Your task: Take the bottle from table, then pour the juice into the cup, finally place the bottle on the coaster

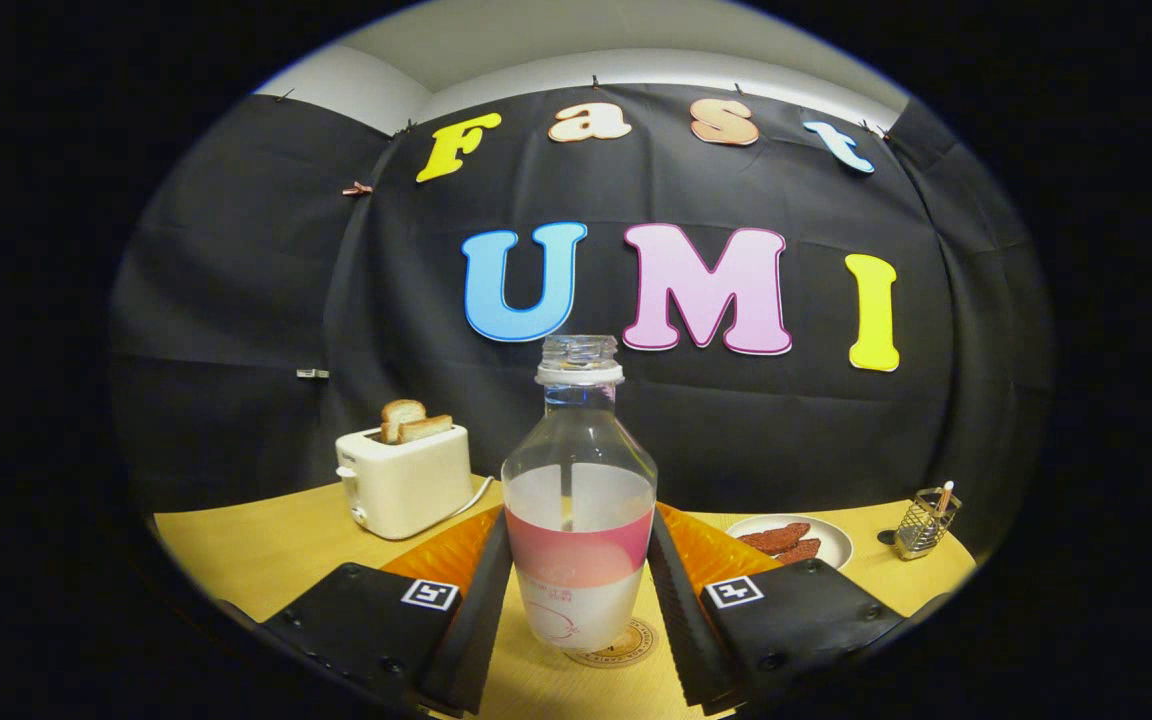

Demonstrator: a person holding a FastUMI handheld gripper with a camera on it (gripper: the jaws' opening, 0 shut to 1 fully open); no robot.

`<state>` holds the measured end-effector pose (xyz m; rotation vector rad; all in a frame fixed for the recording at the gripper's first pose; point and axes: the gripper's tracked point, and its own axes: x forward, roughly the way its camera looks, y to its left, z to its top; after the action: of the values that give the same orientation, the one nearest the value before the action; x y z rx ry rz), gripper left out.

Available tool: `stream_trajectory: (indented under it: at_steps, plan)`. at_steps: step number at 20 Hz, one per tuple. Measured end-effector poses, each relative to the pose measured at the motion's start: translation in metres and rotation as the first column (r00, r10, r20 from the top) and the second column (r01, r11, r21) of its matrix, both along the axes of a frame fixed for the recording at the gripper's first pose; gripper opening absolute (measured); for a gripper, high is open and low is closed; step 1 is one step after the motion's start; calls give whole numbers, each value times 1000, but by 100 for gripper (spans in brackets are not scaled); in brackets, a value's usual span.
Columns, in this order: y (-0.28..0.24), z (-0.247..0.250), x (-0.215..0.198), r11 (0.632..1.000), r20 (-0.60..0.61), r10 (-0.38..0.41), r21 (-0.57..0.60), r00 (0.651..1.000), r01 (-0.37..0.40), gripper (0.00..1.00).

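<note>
though clamped by tool (578, 590), bottle (578, 500) upright

Pink-banded clear bottle (578, 520), cream toaster (404, 483), yellow-tan table (266, 545)

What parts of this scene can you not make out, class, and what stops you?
- Coaster: mostly covered by the bottle standing on it, gripper view.
- Finger contact: the fingers flank the bottle; whether they press it cannot be told.
- Cup: its place cannot be told.
- Plate contents: too small to identify.
- Holder on the table: too small to read its contents.
- Toaster controls: too small.
</note>
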<state>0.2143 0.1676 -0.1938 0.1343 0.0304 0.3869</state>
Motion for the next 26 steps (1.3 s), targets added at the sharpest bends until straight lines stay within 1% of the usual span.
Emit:
stream_trajectory:
  at_steps: [4, 7, 10, 19, 23, 26]
  plan:
    - [0, -32, 24, 1000, -26, -3, 29, 1000, 4, 75]
    - [-8, -56, 41, 999, -42, -41, 14, 998, 42, 75]
    - [-4, -75, 46, 999, -81, -26, 30, 996, 29, 75]
    - [1, -95, 50, 999, -107, -27, 29, 994, 30, 75]
    - [-1, -99, 53, 999, -108, -39, 11, 993, 40, 75]
    - [0, -104, 50, 999, -123, -27, 14, 992, 29, 76]
